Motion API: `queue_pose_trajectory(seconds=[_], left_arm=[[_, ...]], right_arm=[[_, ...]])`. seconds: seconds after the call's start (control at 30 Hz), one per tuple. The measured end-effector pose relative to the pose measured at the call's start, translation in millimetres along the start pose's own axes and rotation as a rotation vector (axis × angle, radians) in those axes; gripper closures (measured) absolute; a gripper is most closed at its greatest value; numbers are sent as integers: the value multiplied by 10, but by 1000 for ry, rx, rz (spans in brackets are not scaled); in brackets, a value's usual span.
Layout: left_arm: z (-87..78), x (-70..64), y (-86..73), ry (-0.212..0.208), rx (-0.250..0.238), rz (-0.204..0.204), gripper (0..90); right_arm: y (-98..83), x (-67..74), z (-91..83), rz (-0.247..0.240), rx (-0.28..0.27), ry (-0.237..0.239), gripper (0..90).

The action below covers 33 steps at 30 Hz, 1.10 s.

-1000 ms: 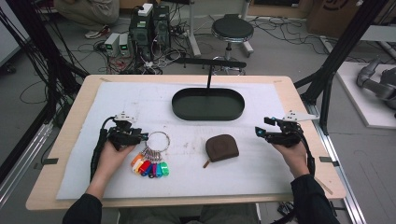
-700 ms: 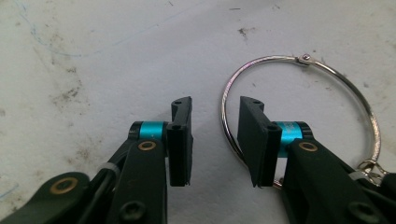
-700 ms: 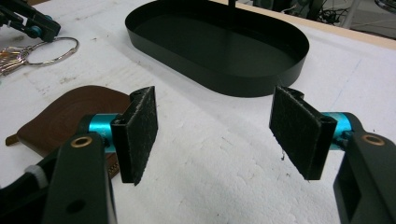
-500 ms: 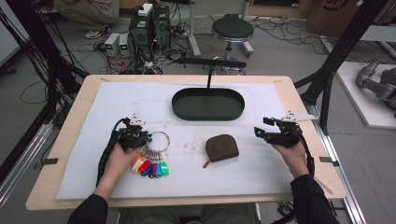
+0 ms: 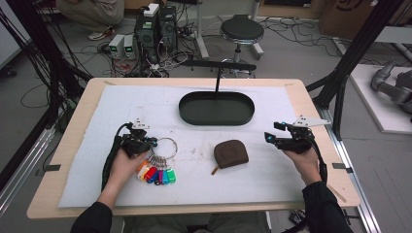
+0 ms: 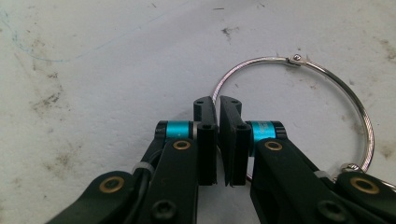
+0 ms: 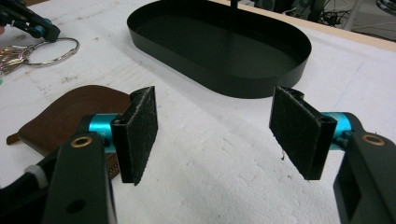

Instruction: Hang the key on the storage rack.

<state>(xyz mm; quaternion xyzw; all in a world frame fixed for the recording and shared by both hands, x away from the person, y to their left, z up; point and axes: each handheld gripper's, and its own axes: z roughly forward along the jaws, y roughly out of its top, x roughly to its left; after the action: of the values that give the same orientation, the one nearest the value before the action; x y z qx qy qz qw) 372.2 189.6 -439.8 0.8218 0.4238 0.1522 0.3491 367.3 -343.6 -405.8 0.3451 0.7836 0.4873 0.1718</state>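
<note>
Left tongs [image 6: 218, 140] just clamped onto key ring [image 6: 299, 100], jaws having closed. Right tongs [image 7: 215, 135] held wide apart beside brown pouch [image 7: 70, 116].

- A wooden table [image 5: 311, 104] is seen, covered by a stained white mat [image 5: 121, 104] that lies under and ahead of both pairs of jaws.
- Beyond the table, a grey floor [image 5: 291, 53] is strewn with black cables [image 5: 53, 63].
- A round black stool [image 5: 238, 30] is placed past the far edge.
- Computer cases [image 5: 158, 24] and small grey-white boxes [image 5: 122, 46] are set on the floor to the far left.
- Black frame struts [image 5: 357, 51] are raised at the right, and more at the left.
- A white platform [image 5: 376, 104] is laid at the far right.
- Even, soft light is cast throughout.
</note>
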Motion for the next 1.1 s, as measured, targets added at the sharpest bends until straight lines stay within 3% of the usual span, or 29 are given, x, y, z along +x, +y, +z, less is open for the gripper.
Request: queue_pose_trajectory(seconds=[0.07,0.17,0.4,0.53,0.87,0.9,1.1], left_arm=[[-2,15,-3,-7,-1,-10,853],[-5,79,-18,-64,-20,-79,856],[-28,78,-13,-84,-32,-88,859],[-70,75,-3,-109,-66,-100,860],[-243,-48,73,-169,-172,-59,861],[-289,-83,80,-184,-193,-31,862],[-404,-164,81,-228,-235,28,861]], right_arm=[[-1,-4,-2,1,0,-1,334],[-3,-6,-1,2,0,-2,334],[-1,-2,-5,-1,-2,-1,334],[-1,-4,-9,4,-5,-1,334],[1,-11,-18,1,-15,2,334],[1,-11,-20,1,-17,1,334],[4,-3,-29,2,-20,5,335]])
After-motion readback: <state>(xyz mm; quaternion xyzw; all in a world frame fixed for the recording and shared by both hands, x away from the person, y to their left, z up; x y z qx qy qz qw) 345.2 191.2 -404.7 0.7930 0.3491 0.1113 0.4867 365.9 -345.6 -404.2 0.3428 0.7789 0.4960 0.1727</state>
